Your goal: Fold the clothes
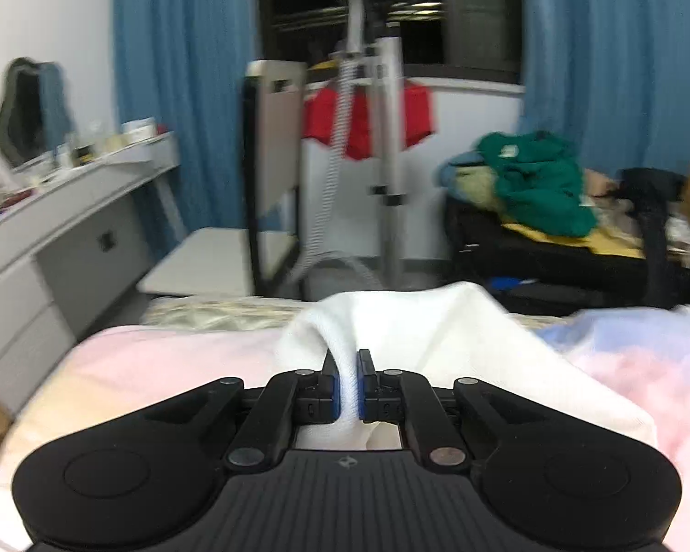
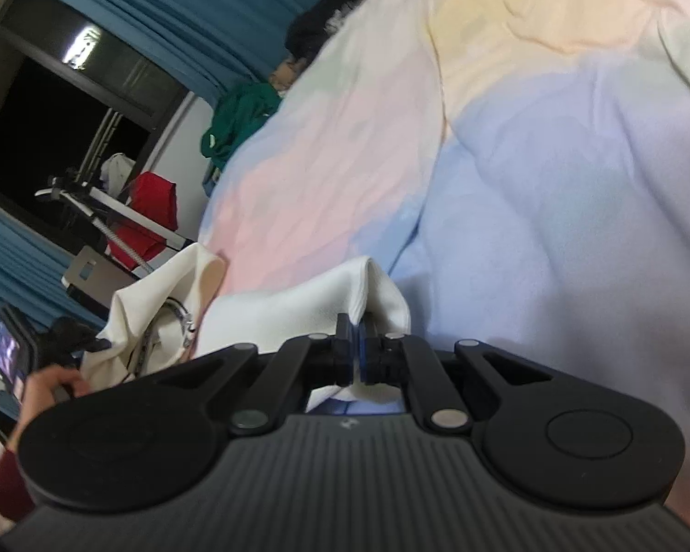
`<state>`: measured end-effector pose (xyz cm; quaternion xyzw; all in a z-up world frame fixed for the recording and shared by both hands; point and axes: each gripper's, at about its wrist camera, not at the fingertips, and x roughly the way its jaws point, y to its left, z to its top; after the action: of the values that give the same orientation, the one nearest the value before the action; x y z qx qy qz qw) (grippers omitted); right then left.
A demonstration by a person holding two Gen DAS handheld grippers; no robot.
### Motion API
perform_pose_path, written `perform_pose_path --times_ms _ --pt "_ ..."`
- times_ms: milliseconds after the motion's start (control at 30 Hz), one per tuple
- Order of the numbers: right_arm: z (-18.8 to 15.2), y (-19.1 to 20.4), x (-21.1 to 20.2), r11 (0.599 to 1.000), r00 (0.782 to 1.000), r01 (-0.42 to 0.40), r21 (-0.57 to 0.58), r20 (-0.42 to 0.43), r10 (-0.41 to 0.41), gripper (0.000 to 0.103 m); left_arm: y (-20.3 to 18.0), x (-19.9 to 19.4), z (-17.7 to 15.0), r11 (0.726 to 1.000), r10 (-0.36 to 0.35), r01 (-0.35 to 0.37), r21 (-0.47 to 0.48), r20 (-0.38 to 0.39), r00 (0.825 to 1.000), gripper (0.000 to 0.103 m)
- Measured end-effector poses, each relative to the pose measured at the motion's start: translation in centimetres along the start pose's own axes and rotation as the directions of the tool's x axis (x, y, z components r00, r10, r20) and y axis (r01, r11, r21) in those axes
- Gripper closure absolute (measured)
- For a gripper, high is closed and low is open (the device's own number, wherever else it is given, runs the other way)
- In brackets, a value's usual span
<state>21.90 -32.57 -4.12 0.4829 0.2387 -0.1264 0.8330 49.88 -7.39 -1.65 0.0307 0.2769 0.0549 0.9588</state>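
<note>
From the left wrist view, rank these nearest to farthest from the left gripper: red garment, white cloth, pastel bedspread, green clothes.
1. White cloth: pinched in the left gripper.
2. Pastel bedspread: right under and around it.
3. Green clothes: right, beyond the bed's end.
4. Red garment: centre, hanging below the window, seemingly a bit farther than the green clothes.

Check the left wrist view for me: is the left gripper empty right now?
No. The left gripper is shut on a fold of the white garment, which runs up between its blue pads over the pastel bedspread.
</note>
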Motion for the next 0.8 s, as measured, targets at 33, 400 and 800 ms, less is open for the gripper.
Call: perform_pose_path --times_ms 33,400,800 --pt "0.1 -0.1 0.4 1.0 1.0 -0.007 0.006 -0.017 0.007 0.098 -0.1 0.1 -0.5 1.0 -0.015 0.015 0.004 0.012 1.0 0.092" --pt "0.2 -0.1 0.8 0.999 0.996 -0.051 0.006 -0.071 0.051 0.098 4.1 -9.0 -3.5 0.975 -0.201 0.201 -0.093 0.015 0.979 0.047" --pt "-0.5 2.8 -1.8 0.978 0.979 -0.183 -0.102 -0.107 0.172 0.097 19.2 -25.0 -14.4 0.974 -0.207 0.198 -0.114 -0.071 0.976 0.038"
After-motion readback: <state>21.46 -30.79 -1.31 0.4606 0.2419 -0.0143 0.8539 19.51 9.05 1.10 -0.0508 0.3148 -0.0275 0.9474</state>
